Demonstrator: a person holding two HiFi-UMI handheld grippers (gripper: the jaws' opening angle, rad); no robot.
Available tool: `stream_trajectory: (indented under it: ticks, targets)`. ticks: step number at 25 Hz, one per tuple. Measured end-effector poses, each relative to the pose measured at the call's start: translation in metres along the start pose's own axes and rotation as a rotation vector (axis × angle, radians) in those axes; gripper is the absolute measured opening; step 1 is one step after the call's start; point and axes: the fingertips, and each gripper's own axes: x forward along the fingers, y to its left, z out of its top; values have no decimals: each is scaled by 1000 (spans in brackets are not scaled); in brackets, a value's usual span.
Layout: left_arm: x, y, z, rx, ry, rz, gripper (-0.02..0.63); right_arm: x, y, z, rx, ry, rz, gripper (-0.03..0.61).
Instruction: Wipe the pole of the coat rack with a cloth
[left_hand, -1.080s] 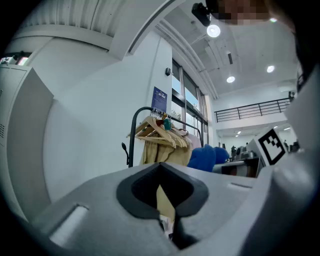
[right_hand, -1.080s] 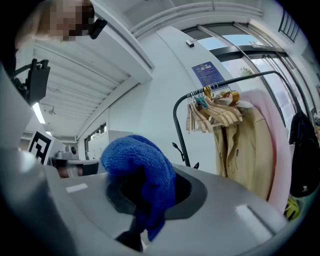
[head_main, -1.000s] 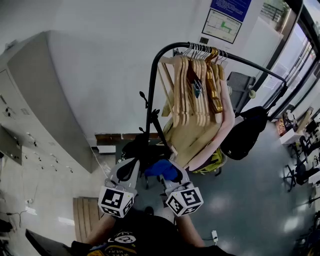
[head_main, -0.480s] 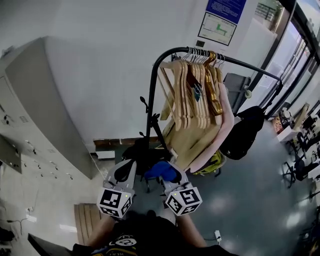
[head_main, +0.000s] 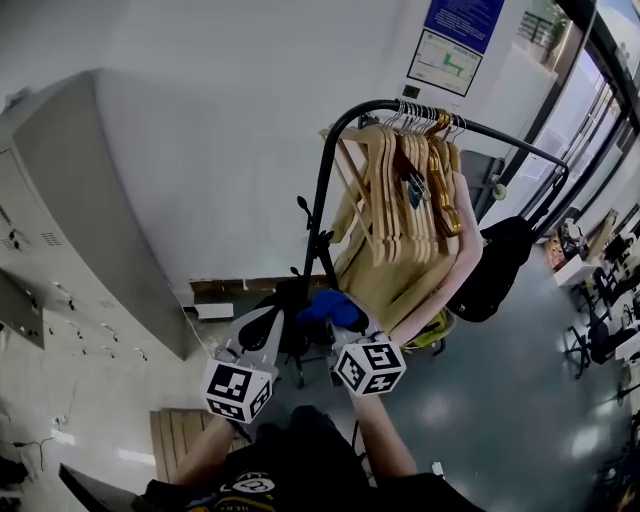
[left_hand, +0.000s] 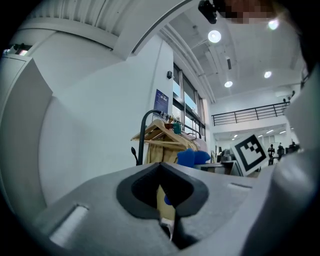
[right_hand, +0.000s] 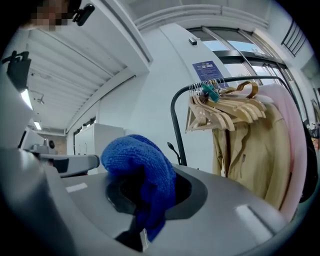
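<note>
Beside the coat rack, cloth gripped and no wipe begun

Low in the head view, the right gripper (head_main: 345, 327) has its jaws closed on a bunched blue cloth (head_main: 328, 307), which bulges out above them. The left gripper (head_main: 270, 325) sits beside it with its jaws together and nothing between them. The cloth is near the lower stretch of the black pole (head_main: 320, 215), and no view shows it touching, so I judge the whole wipe is left to do. The pole stands upright with its long axis vertical, then curves at the top into a rail (head_main: 500, 135) crowded with wooden hangers (head_main: 410, 190). A wipe would run up and down that axis.
</note>
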Motion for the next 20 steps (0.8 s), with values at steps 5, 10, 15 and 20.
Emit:
stream_trajectory:
  ticks: [5, 10, 15, 20]
  targets:
    - [27, 19, 25, 29, -43, 37, 3, 56, 1, 71, -63, -72, 6, 72]
    - [64, 33, 34, 24, -82, 48, 3, 110, -3, 144, -155, -151, 5, 63]
    - [102, 32, 39, 51, -97, 65, 3, 142, -52, 183, -141, -188, -36, 57]
    - [127, 34, 62, 96, -131, 56, 3, 166, -74, 215, -132, -231, -38, 58]
